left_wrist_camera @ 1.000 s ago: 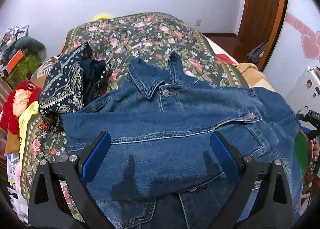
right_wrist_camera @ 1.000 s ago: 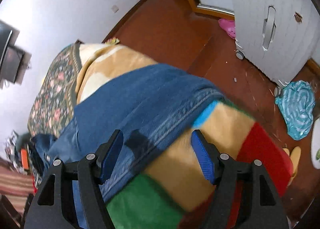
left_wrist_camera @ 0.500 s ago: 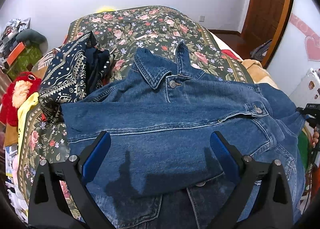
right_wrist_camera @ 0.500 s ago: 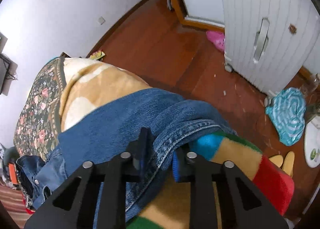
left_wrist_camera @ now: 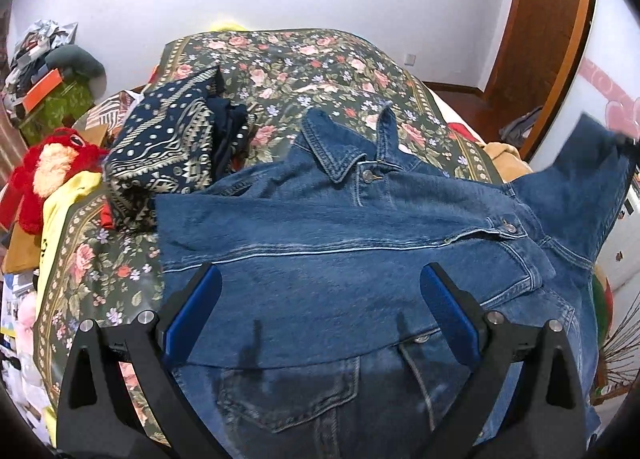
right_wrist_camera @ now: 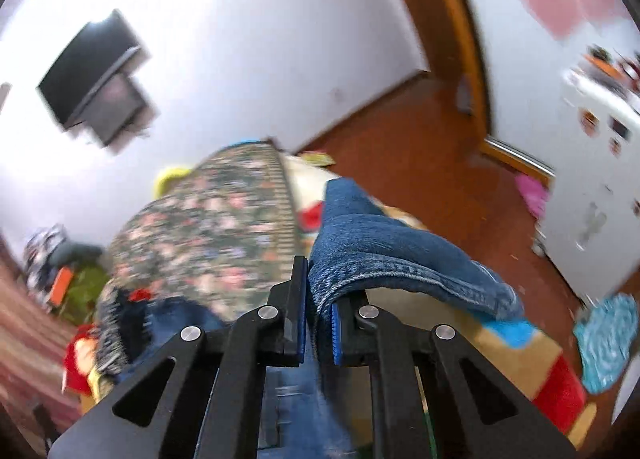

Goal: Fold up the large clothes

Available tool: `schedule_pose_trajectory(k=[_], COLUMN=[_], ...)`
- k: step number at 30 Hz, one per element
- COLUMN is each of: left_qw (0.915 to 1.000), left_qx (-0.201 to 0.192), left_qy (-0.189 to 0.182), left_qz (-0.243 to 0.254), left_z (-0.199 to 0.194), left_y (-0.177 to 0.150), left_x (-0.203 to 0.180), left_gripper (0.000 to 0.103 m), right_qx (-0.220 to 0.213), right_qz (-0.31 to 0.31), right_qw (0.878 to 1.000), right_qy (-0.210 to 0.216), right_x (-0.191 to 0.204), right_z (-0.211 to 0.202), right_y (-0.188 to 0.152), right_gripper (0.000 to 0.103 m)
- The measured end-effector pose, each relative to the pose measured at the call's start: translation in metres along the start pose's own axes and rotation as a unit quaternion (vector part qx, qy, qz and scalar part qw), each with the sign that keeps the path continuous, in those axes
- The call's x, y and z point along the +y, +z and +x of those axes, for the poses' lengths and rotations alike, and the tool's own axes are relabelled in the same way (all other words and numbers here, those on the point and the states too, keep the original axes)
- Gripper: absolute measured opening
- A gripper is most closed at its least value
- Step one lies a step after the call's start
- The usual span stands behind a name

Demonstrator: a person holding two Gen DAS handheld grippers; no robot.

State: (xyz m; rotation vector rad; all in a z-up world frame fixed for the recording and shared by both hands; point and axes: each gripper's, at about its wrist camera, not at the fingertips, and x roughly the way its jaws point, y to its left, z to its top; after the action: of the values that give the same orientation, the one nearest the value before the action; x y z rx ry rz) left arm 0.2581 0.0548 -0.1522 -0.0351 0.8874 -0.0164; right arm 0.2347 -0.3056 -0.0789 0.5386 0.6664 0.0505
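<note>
A blue denim jacket (left_wrist_camera: 340,251) lies front-up on the floral bedspread (left_wrist_camera: 304,63), collar toward the far wall, one sleeve folded across its chest. My left gripper (left_wrist_camera: 320,311) hovers open above the jacket's lower chest, nothing between its blue pads. The jacket's other sleeve (left_wrist_camera: 588,187) rises into the air at the right edge of the left wrist view. In the right wrist view my right gripper (right_wrist_camera: 318,311) is shut on that sleeve's cuff (right_wrist_camera: 384,259), which drapes over to the right of the fingers. That view is blurred by motion.
A folded navy patterned cloth (left_wrist_camera: 168,147) lies on the bed left of the jacket. A red plush toy (left_wrist_camera: 52,171) and yellow cloth sit at the bed's left edge. A colourful blanket (right_wrist_camera: 532,351) hangs at the bed's right side over wooden floor (right_wrist_camera: 420,147). A white cabinet (right_wrist_camera: 592,187) stands further right.
My right gripper closed on the sleeve cuff, then lifted it up off the blanket and rolled. The left gripper drifted slightly over the jacket and stayed open.
</note>
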Motion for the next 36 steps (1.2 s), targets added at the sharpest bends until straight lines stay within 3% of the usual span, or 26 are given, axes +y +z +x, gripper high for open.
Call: schedule_pose_trajectory(k=[5,8,14,19,22,26,30,36], left_qw=[0.9998,0.9996,0.9993,0.9991,0.9994,0.9999,0.9991,0.9938], left_qx=[-0.011,-0.012,-0.009,0.001,0.005,0.000,-0.018,-0.038], left_qy=[0.009,0.012,0.026,0.025,0.021,0.015,0.006,-0.019], left_qz=[-0.011,-0.022,-0.027,-0.034,-0.026,-0.001,0.039,0.103], left_z=[-0.015,-0.022,-0.032,-0.030,-0.028,-0.027,-0.029,-0.026], left_y=[-0.007,-0.012,-0.027,-0.033,-0.030,-0.020,-0.003,0.029], left_x=[0.018,0.029,0.044,0.046,0.038,0.016,-0.016,-0.075], left_gripper=[0.100,0.100,0.100,0.100,0.100,0.100,0.100,0.100], right_qx=[0.022,0.068,0.187,0.244,0.249,0.248,0.178,0.090], right_qz=[-0.049,-0.077,-0.126,-0.172,-0.186,-0.187,-0.190,-0.164], right_qw=[0.997,0.992,0.971,0.953,0.949,0.947,0.962,0.982], right_qy=[0.058,0.076,0.082,0.062,0.059,0.086,0.078,0.010], right_x=[0.061,0.090,0.117,0.123,0.121,0.120,0.103,0.051], right_z=[0.012,0.038,0.094,0.112,0.104,0.089,0.056,0.022], right_y=[-0.024,-0.052,-0.123,-0.161,-0.162,-0.154,-0.132,-0.090], right_gripper=[0.008,0.008,0.008,0.012,0.013,0.043,0.046,0.050])
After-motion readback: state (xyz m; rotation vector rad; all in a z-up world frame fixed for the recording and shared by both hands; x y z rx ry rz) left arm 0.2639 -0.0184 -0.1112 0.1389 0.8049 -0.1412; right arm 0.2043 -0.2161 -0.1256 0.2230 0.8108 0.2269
